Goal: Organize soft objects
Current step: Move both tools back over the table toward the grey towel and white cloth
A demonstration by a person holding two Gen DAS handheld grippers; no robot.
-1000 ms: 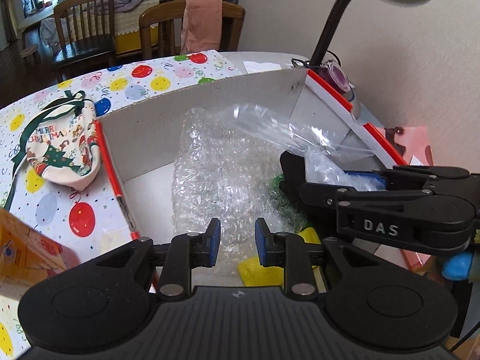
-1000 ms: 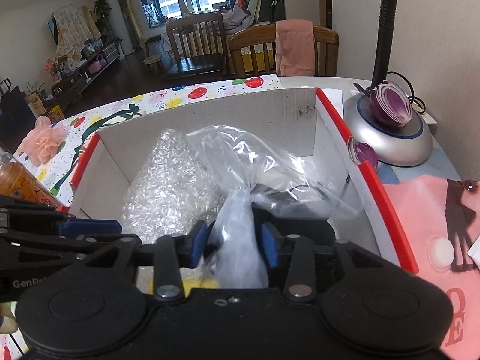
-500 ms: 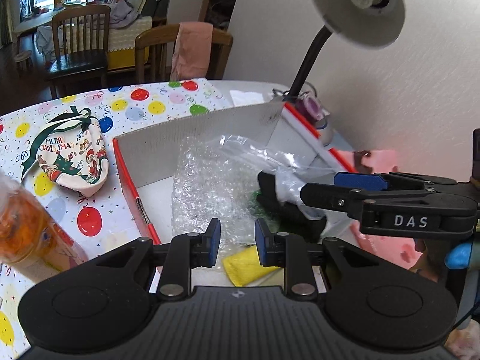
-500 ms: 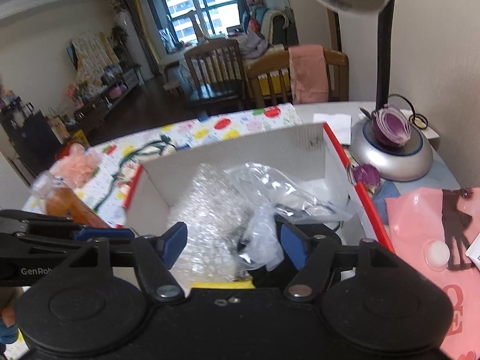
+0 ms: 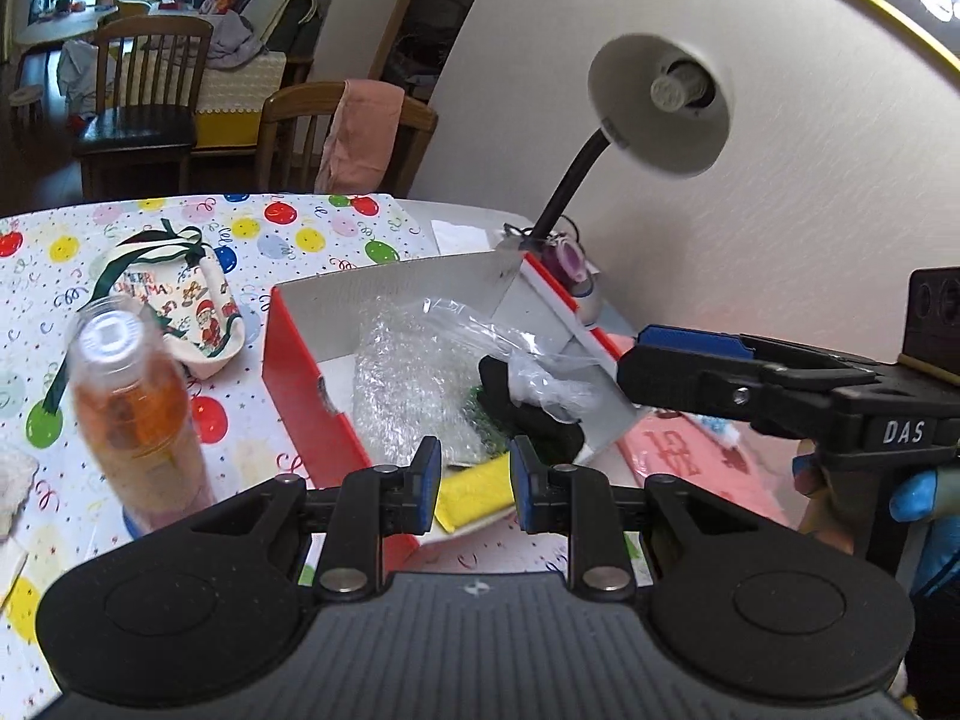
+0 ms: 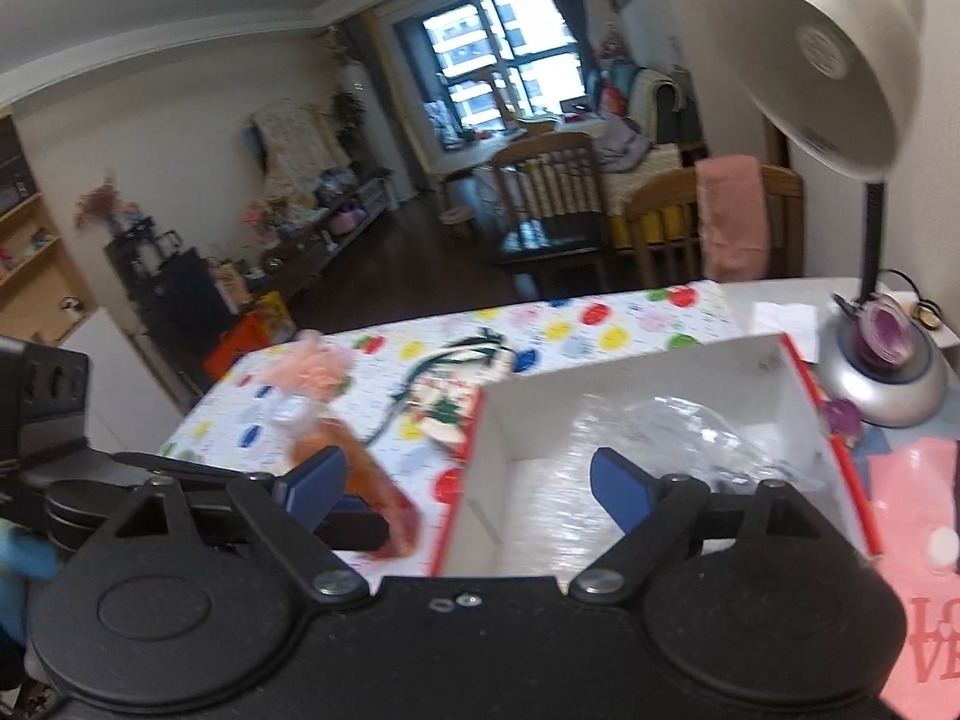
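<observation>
Left gripper (image 5: 474,483) tilts downward, jaws narrowly parted and empty. Right gripper (image 6: 465,477) has just been opening, jaws wide, nothing between them.

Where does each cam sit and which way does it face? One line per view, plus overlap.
Left wrist: on the left gripper, jaws nearly shut on nothing, looking down into the red box; right gripper crosses at right.
Right wrist: on the right gripper, jaws just opened, nothing between them, facing table and room; left gripper at left.
Shared: red box, orange bottle, Christmas pouch, desk lamp.
</observation>
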